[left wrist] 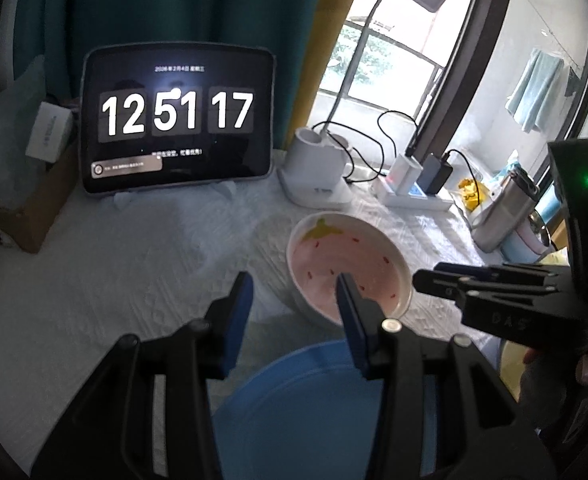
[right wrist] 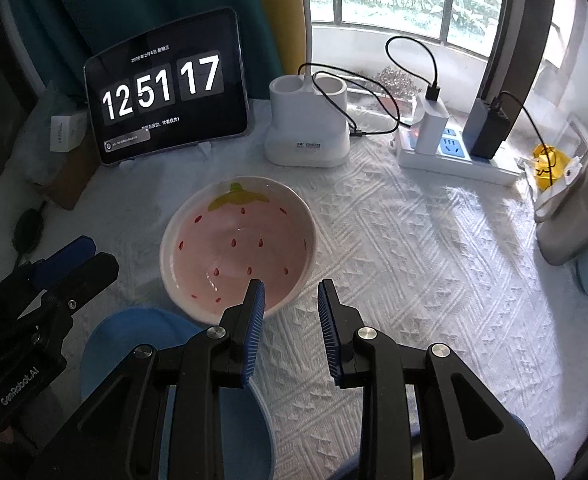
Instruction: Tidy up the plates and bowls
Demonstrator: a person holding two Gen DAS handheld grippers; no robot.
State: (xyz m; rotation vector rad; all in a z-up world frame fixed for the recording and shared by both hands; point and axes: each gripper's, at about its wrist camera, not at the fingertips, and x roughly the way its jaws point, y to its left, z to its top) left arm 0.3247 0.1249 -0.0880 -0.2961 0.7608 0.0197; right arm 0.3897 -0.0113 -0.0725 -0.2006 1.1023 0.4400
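A pink strawberry-patterned bowl [right wrist: 238, 240] sits upright on the white cloth, and its rim also shows in the left wrist view [left wrist: 345, 264]. A blue plate [right wrist: 134, 336] lies just in front of it, under my left gripper [left wrist: 294, 278]. That gripper is open; it hovers by the bowl's near-left side, apart from it [right wrist: 102, 254]. My right gripper [right wrist: 292, 284] is open above the bowl's near-right rim, with only cloth between its fingers. From the left wrist view its tips [left wrist: 425, 276] reach toward the bowl's right edge.
A tablet clock [right wrist: 166, 92] stands at the back left. Behind the bowl are a white lamp base [right wrist: 307, 124] and a power strip with chargers [right wrist: 453, 148]. A steel bottle [right wrist: 577, 216] stands at the right edge, a cardboard box [left wrist: 34, 208] at the left.
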